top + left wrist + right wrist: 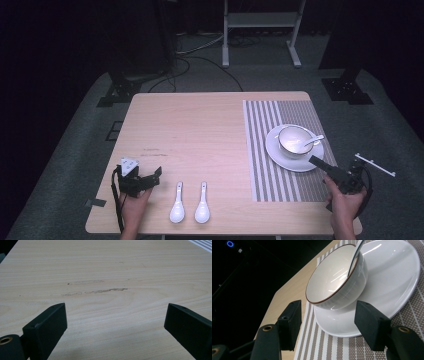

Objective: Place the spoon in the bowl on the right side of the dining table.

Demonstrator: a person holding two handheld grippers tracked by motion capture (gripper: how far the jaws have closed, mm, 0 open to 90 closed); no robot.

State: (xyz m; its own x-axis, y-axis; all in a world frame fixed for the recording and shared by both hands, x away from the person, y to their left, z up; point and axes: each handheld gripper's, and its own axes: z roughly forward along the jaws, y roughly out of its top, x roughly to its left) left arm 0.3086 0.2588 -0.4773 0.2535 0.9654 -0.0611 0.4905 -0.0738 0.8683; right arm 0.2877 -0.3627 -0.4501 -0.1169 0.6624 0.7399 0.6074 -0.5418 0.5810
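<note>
A white bowl [294, 141] with a brown rim stands on a white plate [295, 162] on the striped placemat [265, 150]. A white spoon [314, 140] leans in the bowl, handle pointing right. Two more white spoons [177, 202] [202, 202] lie side by side near the table's front edge. My right gripper [317, 162] is open just short of the plate's near right rim. In the right gripper view the bowl [332, 282] and plate [392, 272] sit beyond that open gripper [328, 308]. My left gripper [156, 177] is open and holds nothing over bare wood [116, 315], left of the spoons.
The wooden table [200, 120] is bare across its left and middle. A white bar-shaped piece [375, 165] lies just off the table's right edge. A white stand [260, 25], black stand bases and cables are on the floor behind.
</note>
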